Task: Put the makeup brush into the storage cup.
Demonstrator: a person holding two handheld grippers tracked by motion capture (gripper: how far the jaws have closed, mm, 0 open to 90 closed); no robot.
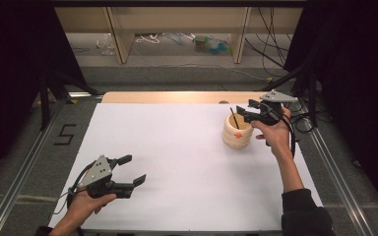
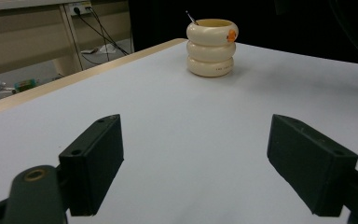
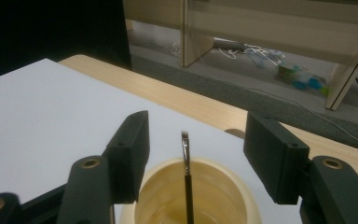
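— Where's the thin black brush (image 3: 187, 179)?
— Standing in the cream ribbed ring-stacked pot (image 1: 237, 132) on the white table (image 1: 177, 167), between the right gripper (image 1: 242, 114)'s released jaws.
— Left gripper (image 1: 134, 169)?
— Jaws spread, holding nothing.

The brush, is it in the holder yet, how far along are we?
Done: the brush stands inside the cream holder. In hand: the right tool sits open around the brush tip, pads clear of it. Left: drawing that tool away; the left tool waits open.

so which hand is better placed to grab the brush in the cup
Right. The right gripper hangs just over the cup, jaws open either side of the brush. The left gripper sits far off near the table's front edge.
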